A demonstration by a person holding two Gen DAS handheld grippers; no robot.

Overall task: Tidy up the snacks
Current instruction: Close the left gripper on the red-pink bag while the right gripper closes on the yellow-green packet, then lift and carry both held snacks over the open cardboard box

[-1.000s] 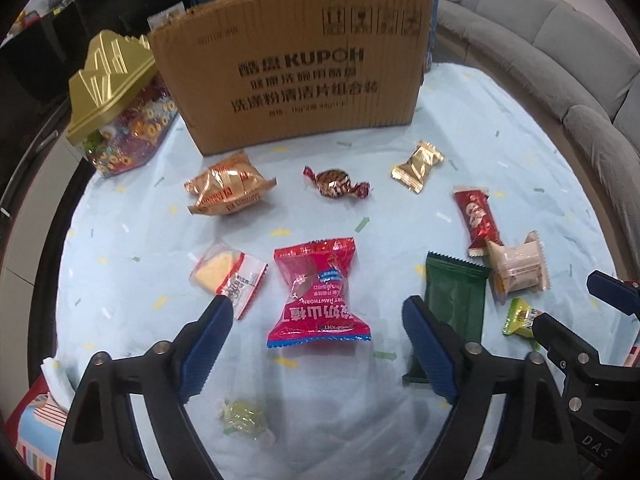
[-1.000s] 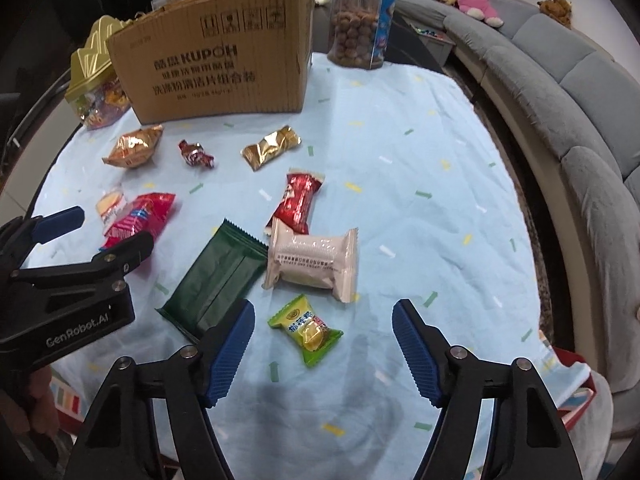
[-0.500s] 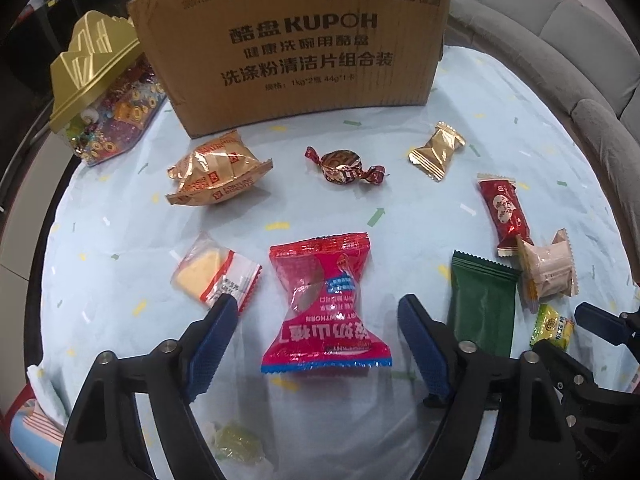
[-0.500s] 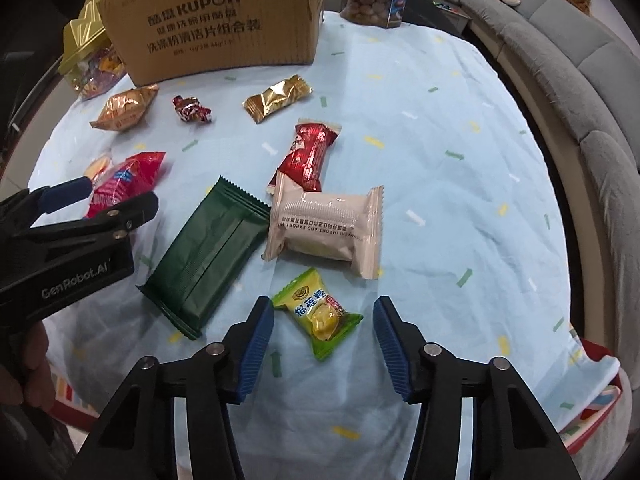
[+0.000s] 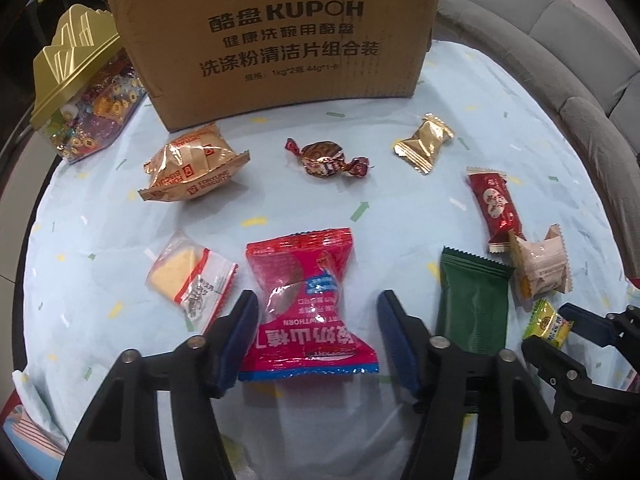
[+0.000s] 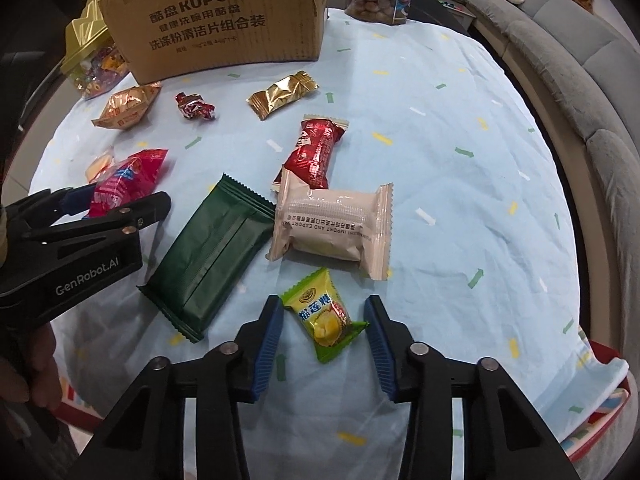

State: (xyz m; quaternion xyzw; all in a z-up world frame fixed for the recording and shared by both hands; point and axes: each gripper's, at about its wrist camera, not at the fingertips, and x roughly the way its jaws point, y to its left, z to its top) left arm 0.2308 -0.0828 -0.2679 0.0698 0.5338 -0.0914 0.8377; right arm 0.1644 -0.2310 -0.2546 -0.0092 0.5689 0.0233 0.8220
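Observation:
My left gripper [image 5: 316, 328] points down at the blue tablecloth, its jaws closing around a red hawthorn snack packet [image 5: 304, 284]. The blue pads stand at the packet's two sides without squeezing it. In the right wrist view my right gripper [image 6: 324, 332] is also closing, with a small yellow-green durian candy [image 6: 324, 312] lying between its pads. The candy is not pinched. A brown cardboard box [image 5: 276, 40] stands at the back of the table.
Loose snacks lie around: a green packet [image 6: 212, 248], a pale pink cake packet [image 6: 332, 228], a red bar [image 6: 316, 152], a gold packet [image 6: 284, 94], a twisted candy [image 5: 326, 158], a gold biscuit bag [image 5: 192, 168], a clear cheese wrapper [image 5: 192, 280]. A gold-lidded candy tub [image 5: 76, 92] stands at the left. A grey sofa [image 6: 580, 60] curves behind.
Both grippers have sunk toward the table and narrowed their jaws. The red packet now sits between the left pads and the yellow-green candy between the right pads.

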